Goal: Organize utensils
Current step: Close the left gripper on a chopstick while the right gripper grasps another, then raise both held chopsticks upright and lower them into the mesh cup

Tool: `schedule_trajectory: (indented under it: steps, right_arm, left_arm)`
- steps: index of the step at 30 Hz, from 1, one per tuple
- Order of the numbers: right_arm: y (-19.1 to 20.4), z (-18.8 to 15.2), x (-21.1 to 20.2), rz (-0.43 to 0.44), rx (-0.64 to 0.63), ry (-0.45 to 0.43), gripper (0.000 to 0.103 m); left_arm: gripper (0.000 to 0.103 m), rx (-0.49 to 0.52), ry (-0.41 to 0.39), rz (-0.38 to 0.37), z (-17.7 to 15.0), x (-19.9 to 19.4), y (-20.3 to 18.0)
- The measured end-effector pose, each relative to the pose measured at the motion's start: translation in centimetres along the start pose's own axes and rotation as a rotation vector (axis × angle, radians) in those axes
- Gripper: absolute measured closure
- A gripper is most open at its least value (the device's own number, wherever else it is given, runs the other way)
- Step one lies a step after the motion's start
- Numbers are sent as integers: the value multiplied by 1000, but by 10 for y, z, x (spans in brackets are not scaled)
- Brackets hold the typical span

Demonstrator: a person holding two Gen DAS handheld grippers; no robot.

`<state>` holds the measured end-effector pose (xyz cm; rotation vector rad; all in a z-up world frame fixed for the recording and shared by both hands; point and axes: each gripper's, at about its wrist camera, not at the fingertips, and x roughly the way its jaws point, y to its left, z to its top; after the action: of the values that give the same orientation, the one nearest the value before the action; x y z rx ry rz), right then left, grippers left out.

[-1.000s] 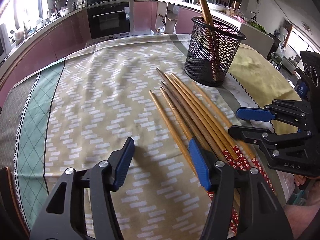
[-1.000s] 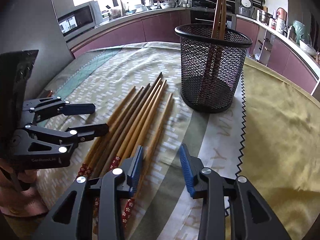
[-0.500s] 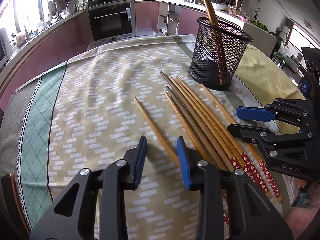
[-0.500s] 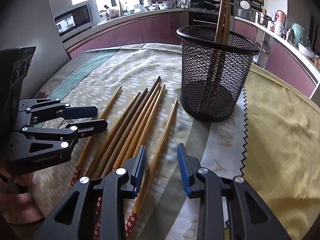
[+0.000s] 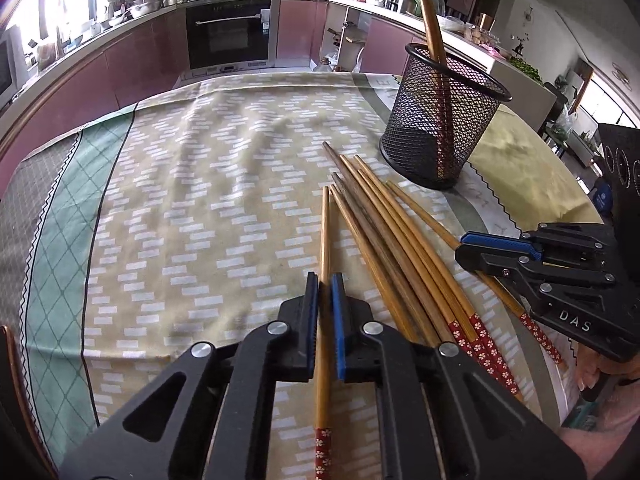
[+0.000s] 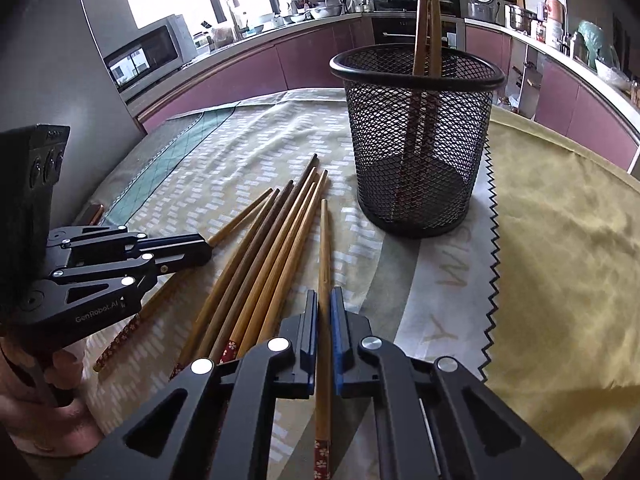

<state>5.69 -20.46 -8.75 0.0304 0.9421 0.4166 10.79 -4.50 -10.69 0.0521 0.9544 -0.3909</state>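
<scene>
The left gripper [image 5: 325,292] is pinched on a slim, light-brown bamboo chopstick with a red flowered handle end [image 5: 325,240], its blue pads pressed against the shaft on both sides; the grip sits well back from the tapered tip and ahead of the red band, which shows below the jaws. That chopstick lies low over the beige patterned tablecloth [image 5: 200,200], and whether it still touches the cloth cannot be told. Just to its right lies the loose bundle of bamboo and darker wooden chopsticks [image 5: 384,232], fanned side by side, tips pointing toward the black wire-mesh holder [image 5: 444,120], which stands upright near their far ends with two chopsticks leaning inside it. Further right, the right gripper [image 6: 325,304] is likewise clamped on a second pale bamboo chopstick with a red flowered end [image 6: 324,248], the outermost one, lying slightly apart from the bundle and nearest the holder. These sticks look light, stiff and smooth, so weight should be no trouble, but a round, lacquered shaft held at a single point may well pivot or slide between the pads. A grip near the middle, or a little toward the thicker decorated end, seems the safest hold, leaving the narrow tip free to swing up and drop through the holder's rim.
</scene>
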Motion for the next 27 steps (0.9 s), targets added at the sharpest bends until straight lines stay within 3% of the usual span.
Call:
schedule_trajectory:
  steps: [10, 27]
  right_arm:
    - [3, 3, -25, 60, -12, -56, 97]
    - [-10, 28, -96, 150, 17, -283, 97]
  left_arm:
    - [96, -9, -37, -78, 8, -22, -2]
    - [96, 6, -232, -257, 50, -111, -12]
